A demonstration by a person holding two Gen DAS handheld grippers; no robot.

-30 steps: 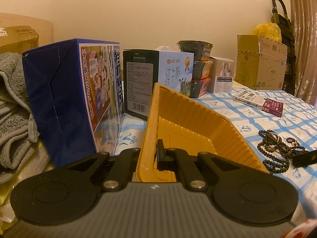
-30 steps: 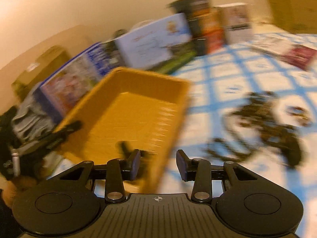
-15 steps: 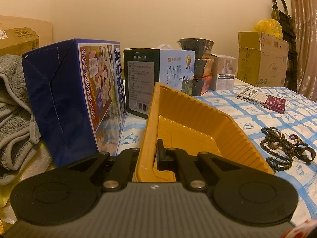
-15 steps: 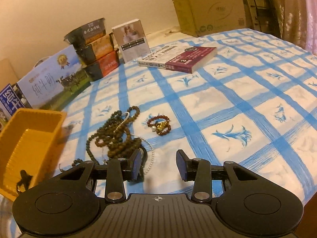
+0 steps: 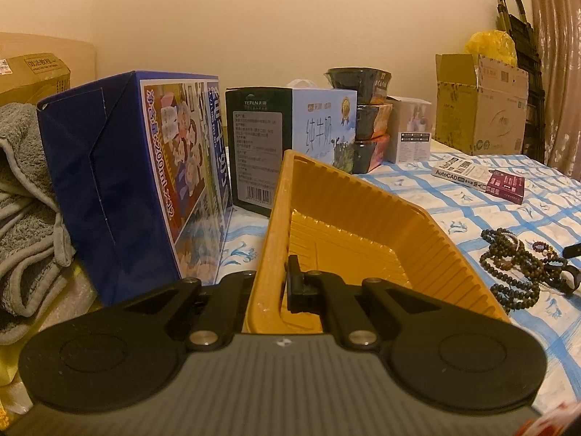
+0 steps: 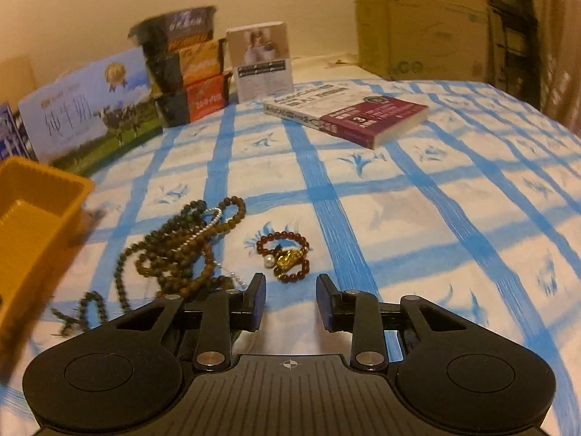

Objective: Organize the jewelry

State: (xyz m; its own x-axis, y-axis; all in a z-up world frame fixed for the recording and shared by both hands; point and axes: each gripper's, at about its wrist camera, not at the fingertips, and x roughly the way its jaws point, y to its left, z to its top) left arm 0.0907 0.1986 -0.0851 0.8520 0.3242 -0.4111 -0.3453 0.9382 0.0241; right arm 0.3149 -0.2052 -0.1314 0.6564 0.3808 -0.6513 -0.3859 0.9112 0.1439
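Two grippers: both are black, and each one looks out over the bed
Bed cloth [image 6: 417,214]: white with blue stripes and small blue leaf prints; all the other things lie on it
Cardboard box [image 5: 481,109]: big and brown; it stands far back by the wall
Blue box [image 5: 109,196]: tall, with a cartoon picture on its side; it stands just left of the tray
Milk box [image 6: 87,112]: it shows cows on grass; it stands behind the tray
Yellow tray [image 5: 348,239]: long, with ribbed walls; nothing can be seen inside it
Left gripper [image 5: 281,283]: its fingers are pressed tight on the near wall of the tray, one finger outside and one inside
Book [image 6: 348,116]: it lies flat, far behind the beads
Right gripper [image 6: 290,299]: its jaws have just been closing, but a gap is left; nothing is between them; it sits just in front of the red bracelet
Dark bead strings [image 6: 181,250]: a tangled brown pile with a thin silver chain in it; they lie between the tray and the red bracelet
Red bracelet [image 6: 285,254]: small red beads, a white pearl and a gold charm; it lies apart from the dark pile
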